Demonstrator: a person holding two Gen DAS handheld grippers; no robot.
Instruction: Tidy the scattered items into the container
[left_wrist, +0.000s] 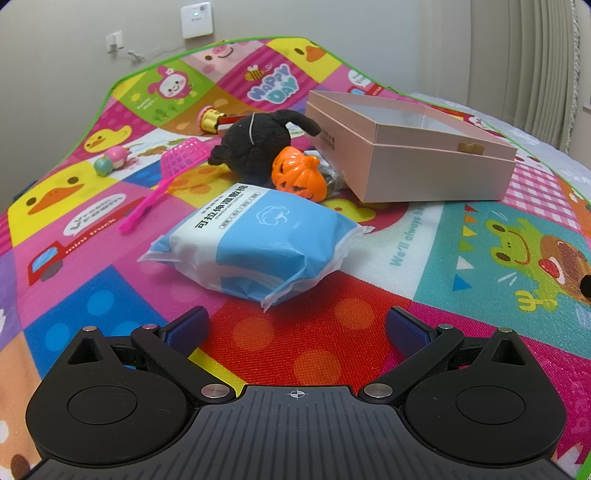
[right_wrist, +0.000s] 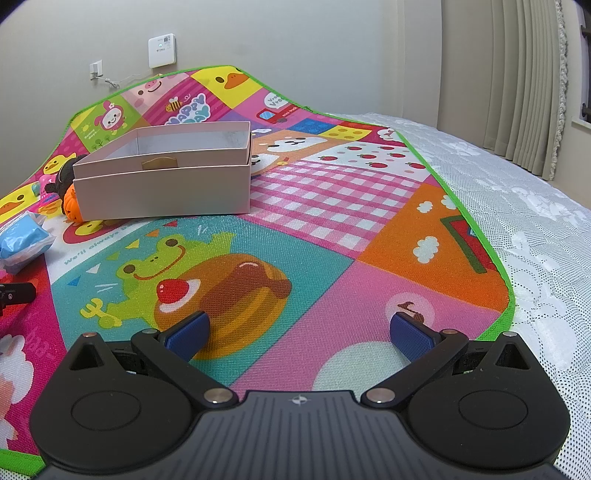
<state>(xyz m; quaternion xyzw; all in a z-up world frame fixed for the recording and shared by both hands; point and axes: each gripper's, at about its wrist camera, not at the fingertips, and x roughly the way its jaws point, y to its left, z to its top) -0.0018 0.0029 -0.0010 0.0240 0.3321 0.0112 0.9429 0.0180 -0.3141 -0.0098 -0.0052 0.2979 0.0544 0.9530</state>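
Risk ahead: the soft wipes pack (left_wrist: 255, 243) could sag or slip from my left claw (left_wrist: 295, 325) and miss the pink box (left_wrist: 413, 162).
Both claws gape wide and empty, tilted downward over the play mat (right_wrist: 332, 206); the pack lies just ahead of the left one, the pumpkin toy (left_wrist: 299, 175) and black plush (left_wrist: 258, 142) crowd the box's near side, and my right claw (right_wrist: 299, 328) hovers well apart from it.

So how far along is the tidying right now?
Nothing done: the pink box looks empty. Nothing in hand: left gripper and right gripper are open. Left: wipes pack, pumpkin, black plush, pink swatter, small figure.
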